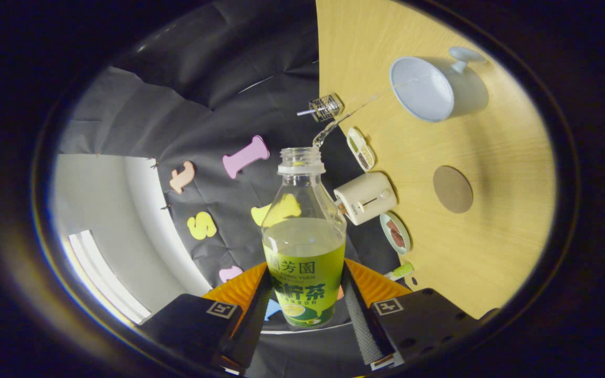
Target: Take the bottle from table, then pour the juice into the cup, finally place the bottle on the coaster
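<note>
Strong fisheye bending is curving the surface (491, 252) edge and darkening toward the rim. Bright glare is flaring off the white wall (103, 210), while the cup (428, 89) is casting a soft shadow; the centre is staying sharp.

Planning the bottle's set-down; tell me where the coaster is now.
In the gripper view, the coaster lies on the wooden table, between the cup and the gripper, beside the toaster.
</note>
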`<state>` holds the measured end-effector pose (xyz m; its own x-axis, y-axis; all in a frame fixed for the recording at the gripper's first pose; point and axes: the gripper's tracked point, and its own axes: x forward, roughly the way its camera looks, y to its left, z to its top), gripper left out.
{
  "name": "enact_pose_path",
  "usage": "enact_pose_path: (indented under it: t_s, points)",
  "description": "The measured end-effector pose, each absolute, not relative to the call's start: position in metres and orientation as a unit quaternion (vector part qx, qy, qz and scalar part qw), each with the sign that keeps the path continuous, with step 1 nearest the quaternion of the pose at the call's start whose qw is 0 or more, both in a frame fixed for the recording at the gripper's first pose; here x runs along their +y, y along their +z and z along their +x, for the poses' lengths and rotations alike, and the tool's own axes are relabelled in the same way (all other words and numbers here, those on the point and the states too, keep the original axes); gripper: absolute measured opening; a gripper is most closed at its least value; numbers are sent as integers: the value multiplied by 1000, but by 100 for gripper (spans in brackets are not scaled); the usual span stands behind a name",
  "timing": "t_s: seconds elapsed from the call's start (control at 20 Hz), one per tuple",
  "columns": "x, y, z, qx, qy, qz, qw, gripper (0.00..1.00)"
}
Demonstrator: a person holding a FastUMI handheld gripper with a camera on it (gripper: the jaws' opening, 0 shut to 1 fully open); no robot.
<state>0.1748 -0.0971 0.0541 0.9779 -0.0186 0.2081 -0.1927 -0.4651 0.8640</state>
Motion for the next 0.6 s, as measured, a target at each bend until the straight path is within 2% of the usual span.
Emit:
enact_pose_path:
  t_s: [0.6]
  points:
    - [-108,72,175,-74,97,869,480,79]
